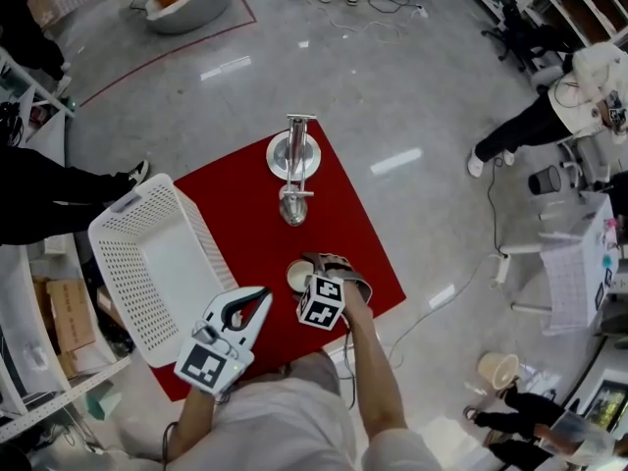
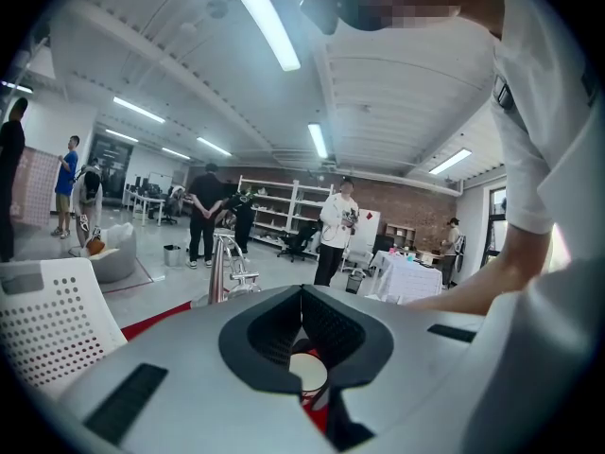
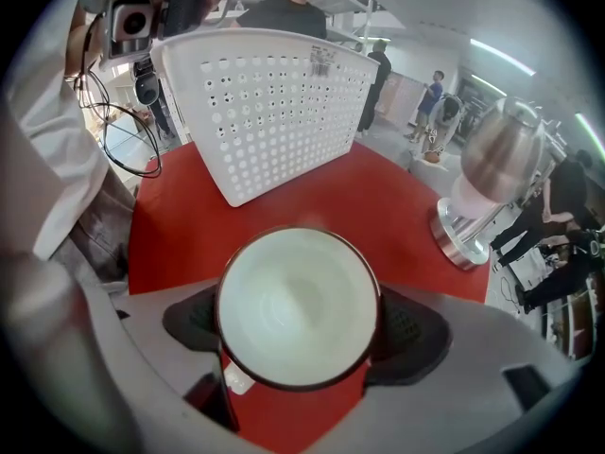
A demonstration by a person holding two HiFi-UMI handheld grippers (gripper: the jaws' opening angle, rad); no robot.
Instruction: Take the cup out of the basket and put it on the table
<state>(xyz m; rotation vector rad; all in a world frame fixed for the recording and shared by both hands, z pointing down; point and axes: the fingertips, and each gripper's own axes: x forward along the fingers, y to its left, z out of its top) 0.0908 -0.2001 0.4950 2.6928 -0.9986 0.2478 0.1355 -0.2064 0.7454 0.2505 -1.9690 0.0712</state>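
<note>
cup (image 3: 298, 307) | gripped upright by right tongs (image 3: 299, 324), near white basket (image 1: 147, 263) | left tongs (image 2: 302, 296) closed, empty

**A:** Where does the head view sit?

**B:** High above, looking steeply down on the red desk (image 1: 363, 243), with the white basket (image 1: 157, 273) at the left and the metal stand (image 1: 294, 160) at the far end.

**A:** And the left gripper view?

**B:** Low over the near edge of the desk, facing far across the room and tilted up to the ceiling.

**A:** The right one?

**B:** Very near the cup (image 3: 298, 305), looking into it and facing the basket.

**A:** What do they share?

**B:** All three views show the desk, basket, stand and cup.
</note>
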